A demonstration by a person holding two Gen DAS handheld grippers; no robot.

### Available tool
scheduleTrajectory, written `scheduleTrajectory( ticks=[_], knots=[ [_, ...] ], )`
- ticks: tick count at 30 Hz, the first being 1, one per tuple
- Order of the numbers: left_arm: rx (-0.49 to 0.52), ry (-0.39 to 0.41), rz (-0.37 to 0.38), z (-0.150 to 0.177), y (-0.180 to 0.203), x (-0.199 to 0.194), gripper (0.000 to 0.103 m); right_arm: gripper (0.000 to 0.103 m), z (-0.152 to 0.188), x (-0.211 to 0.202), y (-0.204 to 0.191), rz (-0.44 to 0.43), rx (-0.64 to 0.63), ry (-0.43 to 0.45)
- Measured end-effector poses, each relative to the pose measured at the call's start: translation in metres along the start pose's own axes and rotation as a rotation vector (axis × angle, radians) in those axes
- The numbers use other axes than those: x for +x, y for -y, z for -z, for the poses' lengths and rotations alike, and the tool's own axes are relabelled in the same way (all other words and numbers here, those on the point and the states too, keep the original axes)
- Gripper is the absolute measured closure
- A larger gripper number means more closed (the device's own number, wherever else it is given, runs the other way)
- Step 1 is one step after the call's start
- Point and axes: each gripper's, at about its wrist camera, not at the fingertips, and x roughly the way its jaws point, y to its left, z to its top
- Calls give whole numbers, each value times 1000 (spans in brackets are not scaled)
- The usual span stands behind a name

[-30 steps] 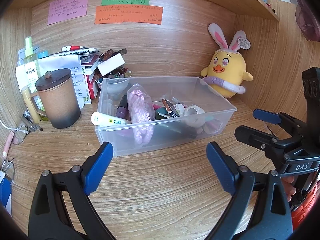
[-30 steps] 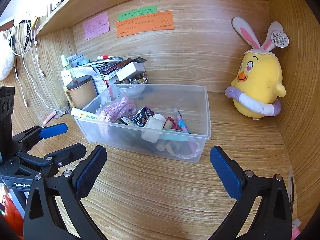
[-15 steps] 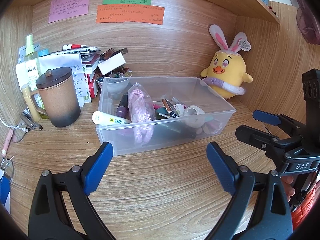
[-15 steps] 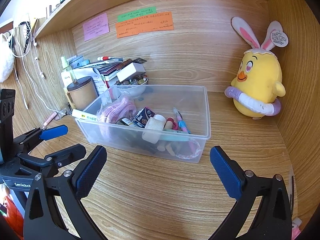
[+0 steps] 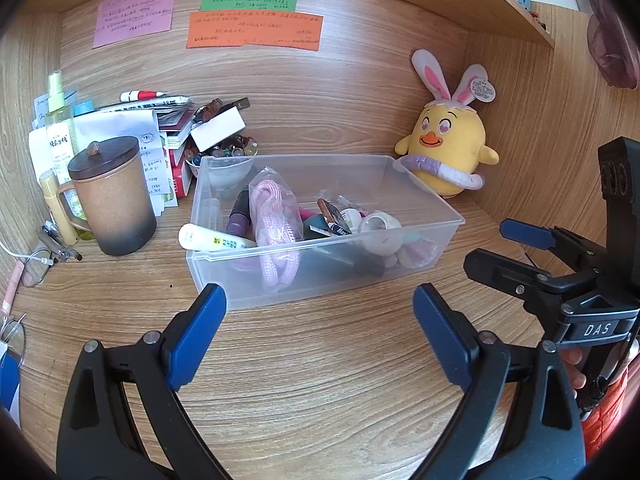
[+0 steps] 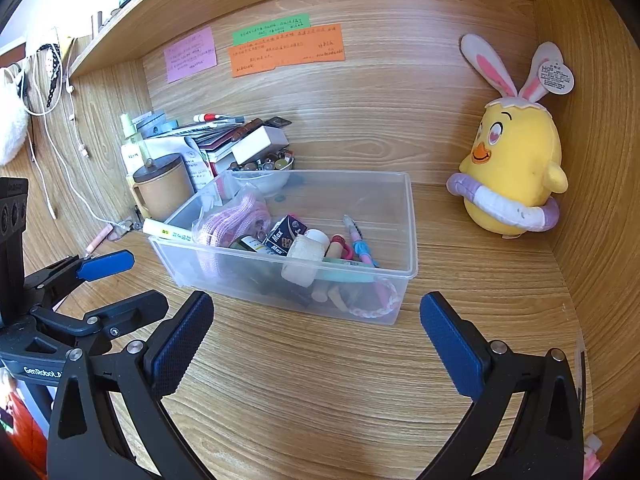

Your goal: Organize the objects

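A clear plastic bin [image 5: 420, 200] [image 6: 408, 220] stands mid-desk. It holds a bagged pink cord [image 5: 276, 216] [image 6: 232, 220], a white tube [image 5: 212, 240], a tape roll [image 5: 380, 226] [image 6: 306, 258], a small "Max" box [image 6: 286, 236], pens and other small items. My left gripper [image 5: 320, 320] is open and empty, low in front of the bin. My right gripper [image 6: 316, 332] is open and empty, also in front of the bin. Each gripper shows in the other's view: the right one at the right edge [image 5: 520, 252], the left one at the left edge [image 6: 116, 284].
A brown lidded mug [image 5: 114, 196] [image 6: 164, 188] stands left of the bin, before a pile of books, papers and a spray bottle [image 5: 60, 136]. A bowl of beads [image 6: 264, 172] sits behind the bin. A yellow bunny-eared plush [image 5: 448, 152] [image 6: 516, 168] sits in the back right corner. Glasses and cables lie far left.
Both views have shifted very slightly; the grippers stay open and nothing on the desk has moved.
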Motion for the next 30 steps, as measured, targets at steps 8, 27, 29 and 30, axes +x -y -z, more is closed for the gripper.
scheduleTrajectory(
  ticks=[8, 27, 29, 30],
  knots=[
    [-20, -5, 4, -1, -1, 0, 7, 0, 0, -1, -3, -7, -8, 5],
    [-31, -10, 20, -1, -1, -1, 7, 0, 0, -1, -5, -17, -15, 4],
    [-36, -6, 15, -1, -2, -1, 7, 0, 0, -1, -5, -18, -15, 4],
    [-39, -6, 16, -1, -3, -2, 7, 0, 0, -1, -6, -16, -15, 4]
  ],
)
